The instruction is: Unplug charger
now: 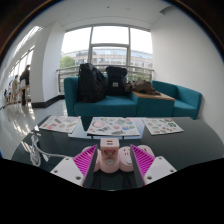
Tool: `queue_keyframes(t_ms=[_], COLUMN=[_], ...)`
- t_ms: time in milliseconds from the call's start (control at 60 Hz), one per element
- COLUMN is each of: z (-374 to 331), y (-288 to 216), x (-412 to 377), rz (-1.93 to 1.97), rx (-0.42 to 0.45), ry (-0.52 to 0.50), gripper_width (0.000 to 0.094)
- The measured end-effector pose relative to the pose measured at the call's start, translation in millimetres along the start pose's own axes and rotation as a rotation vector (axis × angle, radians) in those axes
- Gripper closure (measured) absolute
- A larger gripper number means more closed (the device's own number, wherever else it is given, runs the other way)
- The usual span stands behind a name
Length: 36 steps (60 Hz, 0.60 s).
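Note:
A pale pink-white charger (pixel 107 158) sits between my gripper's (pixel 112 152) two fingers, close to the camera. Both pink pads (pixel 84 160) lie against its sides, so the fingers are shut on it. It looks like two rounded blocks side by side, the left one larger. What is beneath it is hidden by the fingers and the charger's own body, so I see no socket. A white cable (pixel 35 150) lies coiled on the dark table (pixel 190 145) to the left of the fingers.
Several printed paper sheets (pixel 113 126) lie on the table beyond the fingers. Behind the table stands a teal sofa (pixel 100 104) with dark backpacks (pixel 92 82) on it and a brown item on its right part. Large windows fill the far wall.

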<state>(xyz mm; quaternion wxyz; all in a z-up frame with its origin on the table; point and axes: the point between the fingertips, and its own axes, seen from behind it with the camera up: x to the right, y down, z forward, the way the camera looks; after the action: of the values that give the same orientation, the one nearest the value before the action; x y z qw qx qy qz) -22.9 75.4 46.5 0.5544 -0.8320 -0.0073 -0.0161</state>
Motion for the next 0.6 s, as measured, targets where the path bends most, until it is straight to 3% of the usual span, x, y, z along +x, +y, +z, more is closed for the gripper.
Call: queue_keyframes(t_ms=[67,117,317,383,400,517,533,600], z=[16.0,33.6,35.8,36.6,25.8,-72.3,-80.1,-115.1], y=[2.6,1.5,-1.9,-3.4,-23.0,-241.1,-274.2,-305.2], x=[-6.6,-12.5,-12.0,-11.3,-11.7,44.5,54.0,88.5], rz=[-0.008,-0.005,0.047,0.086,0.11,0.068,0.07,0.047], rx=[-0.019,-0.021,0.001,-0.046,-0.021,0.464,0.508,0.566], ry=[-0.015,-0.035,-0.024,-0.033,-0.041,-0.001,0.0,0.034], gripper_width=[0.0462,0.0632,0.0746,0.0786,0.0785,0.0789,0.0788,0.0789])
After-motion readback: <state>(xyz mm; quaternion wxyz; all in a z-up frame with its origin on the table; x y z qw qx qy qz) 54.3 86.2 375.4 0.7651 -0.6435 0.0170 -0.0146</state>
